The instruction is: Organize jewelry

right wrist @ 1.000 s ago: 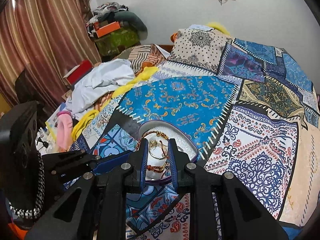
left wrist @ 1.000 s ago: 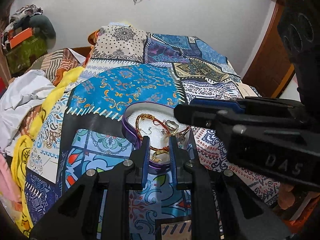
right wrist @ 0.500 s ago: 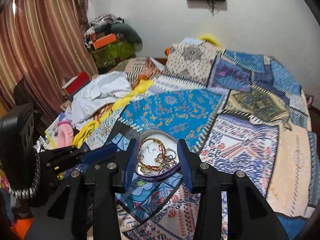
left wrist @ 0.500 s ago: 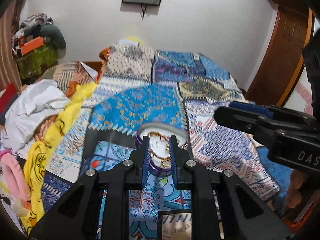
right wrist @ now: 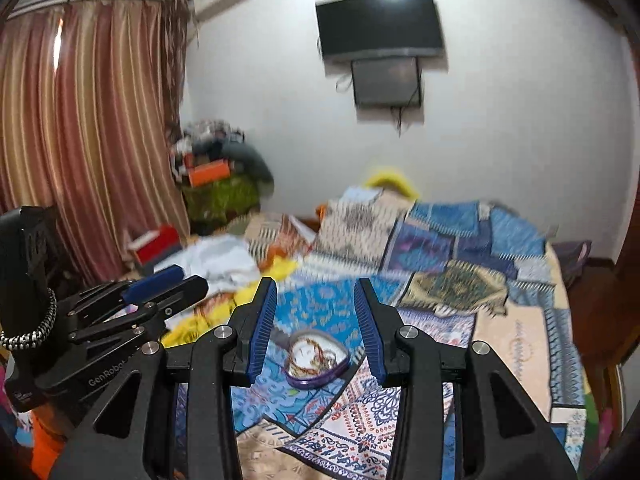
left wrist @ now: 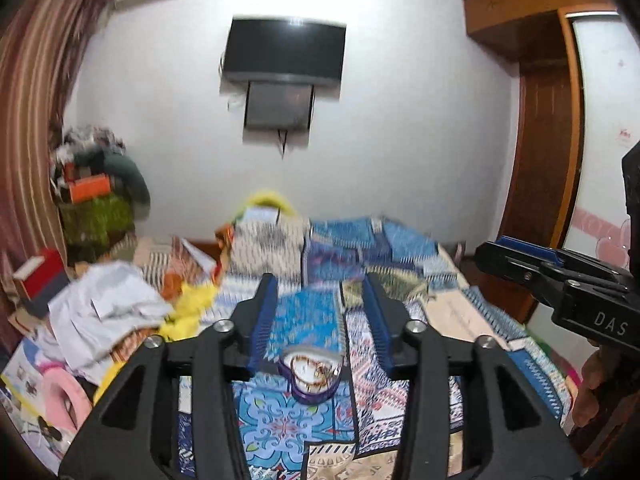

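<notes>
- Left hand-held gripper (left wrist: 318, 320): jaws spread, empty.
- Right hand-held gripper (right wrist: 315, 326): jaws spread, empty.
- Purple heart-shaped box (right wrist: 316, 358), ahead between both fingers, on bed (right wrist: 516, 344): contains tangled bracelets (right wrist: 310, 350).

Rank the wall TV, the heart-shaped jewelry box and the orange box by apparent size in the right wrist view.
1. wall TV
2. heart-shaped jewelry box
3. orange box
The jewelry box lies nearer the camera, so its true rank is unsure.

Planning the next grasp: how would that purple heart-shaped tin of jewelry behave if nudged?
The purple heart-shaped tin looks shallow and light, so it would probably slide. On the soft patchwork bedspread it may tilt, and the loose bracelets inside would likely shift.
</notes>
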Demonstrator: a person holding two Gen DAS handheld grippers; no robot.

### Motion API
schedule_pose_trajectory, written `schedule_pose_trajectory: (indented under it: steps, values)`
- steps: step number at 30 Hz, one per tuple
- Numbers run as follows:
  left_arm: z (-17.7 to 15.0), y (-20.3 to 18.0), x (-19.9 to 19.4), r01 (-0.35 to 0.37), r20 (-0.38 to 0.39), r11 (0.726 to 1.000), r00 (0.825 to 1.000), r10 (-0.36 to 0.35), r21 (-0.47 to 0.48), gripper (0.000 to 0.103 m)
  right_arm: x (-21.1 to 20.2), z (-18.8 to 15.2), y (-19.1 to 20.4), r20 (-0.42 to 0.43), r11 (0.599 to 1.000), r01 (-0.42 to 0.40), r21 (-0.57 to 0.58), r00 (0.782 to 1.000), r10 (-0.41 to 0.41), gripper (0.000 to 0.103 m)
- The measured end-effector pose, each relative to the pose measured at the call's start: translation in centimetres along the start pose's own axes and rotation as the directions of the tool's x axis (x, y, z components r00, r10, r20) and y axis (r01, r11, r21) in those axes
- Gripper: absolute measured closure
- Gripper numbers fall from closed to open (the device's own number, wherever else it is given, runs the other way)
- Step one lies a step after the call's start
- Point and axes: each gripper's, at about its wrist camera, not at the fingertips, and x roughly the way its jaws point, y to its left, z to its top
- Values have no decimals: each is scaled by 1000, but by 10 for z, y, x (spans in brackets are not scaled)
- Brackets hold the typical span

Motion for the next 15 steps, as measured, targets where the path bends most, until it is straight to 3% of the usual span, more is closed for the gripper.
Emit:
schedule_pose_trajectory:
  steps: [3,5,6,8,11,15]
  values:
    - [7,-6,-27,-28,73,1000,997,27,9,34,-30,4,9,89,999,33,-21,996,-31,50]
    - [8,-8,-40,-58,109,998,992,58,0,4,-43,6,14,137,998,63,-27,989,-59,34]
    - [9,-7,-45,-74,127,997,989,74,-9,0,-48,6,15,158,997,79,-27,985,-73,29]
    - [9,-6,-53,-91,147,996,985,94,-24,0,-57,6,18,198,993,119,-22,974,-112,16]
    - [7,-2,-58,-96,141,995,985,100,-33,0,-59,4,19,218,985,172,-14,962,-164,6]
    - [3,-5,-62,-106,139,994,984,108,-24,0,-56,0,18,212,982,190,-3,959,-185,2]
